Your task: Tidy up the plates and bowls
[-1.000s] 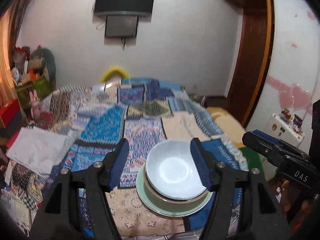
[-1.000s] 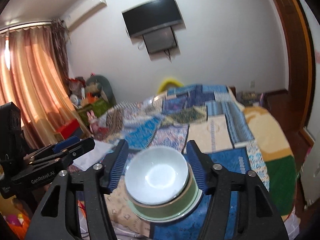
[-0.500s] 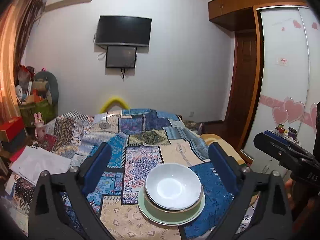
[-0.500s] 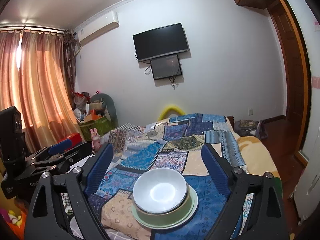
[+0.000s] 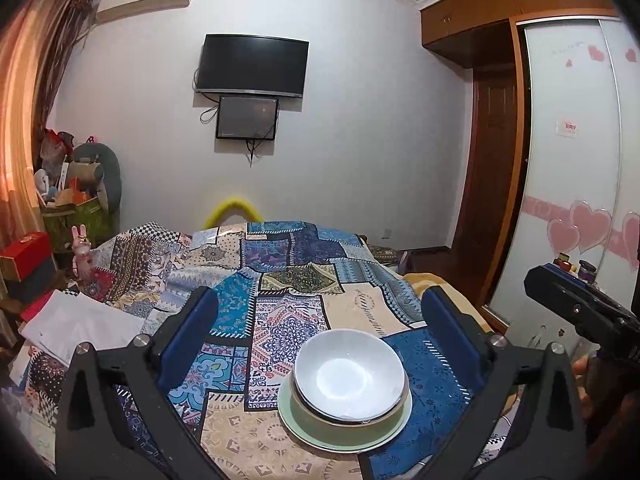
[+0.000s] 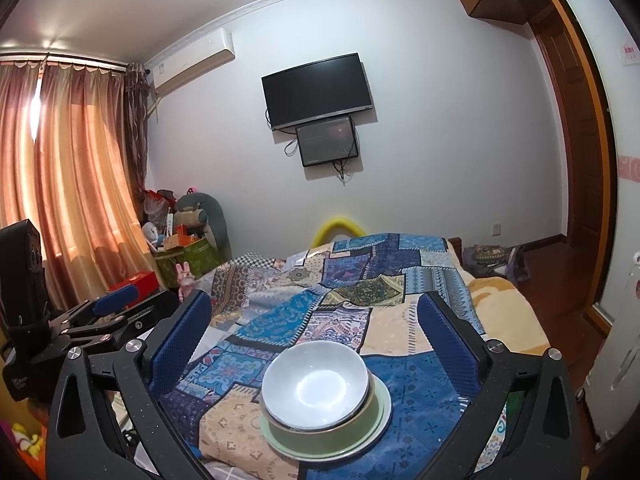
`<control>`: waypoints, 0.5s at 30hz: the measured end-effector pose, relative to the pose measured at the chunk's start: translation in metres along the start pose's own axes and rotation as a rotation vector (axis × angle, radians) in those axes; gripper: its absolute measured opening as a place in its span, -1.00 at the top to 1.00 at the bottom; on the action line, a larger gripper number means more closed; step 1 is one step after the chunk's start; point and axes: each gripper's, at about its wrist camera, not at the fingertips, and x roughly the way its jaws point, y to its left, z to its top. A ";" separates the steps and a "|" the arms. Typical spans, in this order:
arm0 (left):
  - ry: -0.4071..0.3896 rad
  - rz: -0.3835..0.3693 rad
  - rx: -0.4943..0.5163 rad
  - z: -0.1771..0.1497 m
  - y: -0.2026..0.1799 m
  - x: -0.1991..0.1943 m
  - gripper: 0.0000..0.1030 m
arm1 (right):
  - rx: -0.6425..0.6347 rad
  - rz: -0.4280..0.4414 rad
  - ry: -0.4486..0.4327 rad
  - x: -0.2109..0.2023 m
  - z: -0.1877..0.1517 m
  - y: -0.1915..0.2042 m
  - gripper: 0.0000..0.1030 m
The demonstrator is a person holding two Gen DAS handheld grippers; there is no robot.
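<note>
A white bowl (image 5: 349, 372) sits nested in a green bowl (image 5: 352, 424), and both rest on a pale green plate (image 5: 304, 428) on the patchwork bedspread (image 5: 288, 320). My left gripper (image 5: 322, 312) hangs open above and behind the stack, holding nothing. The right wrist view has the same white bowl (image 6: 316, 384), green bowl (image 6: 332, 436) and plate (image 6: 384, 412) below my right gripper (image 6: 316, 312), which is wide open and empty. Each gripper also appears at the edge of the other's view: the right gripper (image 5: 580, 312) and the left gripper (image 6: 108, 312).
The bed's patchwork cover (image 6: 360, 304) spreads toward the far wall. A white cloth (image 5: 80, 328) lies at the left. Toys and boxes (image 5: 72, 200) pile by the curtain (image 6: 60, 184). A TV (image 5: 254, 66) hangs on the wall. A wardrobe (image 5: 576, 184) stands on the right.
Both grippers opened wider and drew back and upward from the bowl stack, so the stack looks smaller and lower now. The bowls and plate stayed put.
</note>
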 end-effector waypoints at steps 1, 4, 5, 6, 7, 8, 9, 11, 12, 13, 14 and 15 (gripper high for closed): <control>0.000 0.000 0.000 0.000 0.000 -0.001 -1.00 | -0.001 0.000 0.001 0.000 0.000 0.000 -0.99; 0.000 -0.002 -0.003 0.000 0.001 0.000 -1.00 | -0.004 0.004 0.004 0.000 0.000 0.000 -0.99; 0.001 -0.003 -0.002 0.000 0.001 -0.001 -1.00 | -0.006 0.004 0.004 0.000 0.000 0.000 -0.99; 0.002 -0.004 -0.003 -0.001 0.001 0.000 -1.00 | -0.008 0.003 0.003 0.000 0.001 0.001 -0.99; 0.003 -0.003 -0.003 -0.001 0.000 0.001 -1.00 | -0.010 0.003 0.003 0.000 0.001 0.001 -0.99; 0.003 -0.002 -0.002 -0.001 0.001 0.001 -1.00 | -0.011 0.003 0.003 -0.001 0.002 0.002 -0.99; 0.003 -0.002 -0.003 -0.001 0.001 0.001 -1.00 | -0.012 0.002 0.003 0.000 0.002 0.002 -0.99; 0.003 -0.004 -0.003 -0.001 0.001 0.001 -1.00 | -0.012 0.001 0.004 -0.001 0.002 0.001 -0.99; 0.004 -0.003 -0.004 -0.001 0.001 0.001 -1.00 | -0.012 0.001 0.004 -0.001 0.002 0.001 -0.99; 0.005 -0.003 -0.005 -0.001 0.001 0.001 -1.00 | -0.011 0.003 0.004 -0.001 0.002 0.001 -0.99; 0.005 -0.003 -0.006 -0.001 0.002 0.002 -1.00 | -0.010 0.004 0.005 -0.001 0.002 0.001 -0.99; 0.006 -0.002 -0.007 -0.002 0.002 0.002 -1.00 | -0.010 0.005 0.006 -0.001 0.002 0.001 -0.99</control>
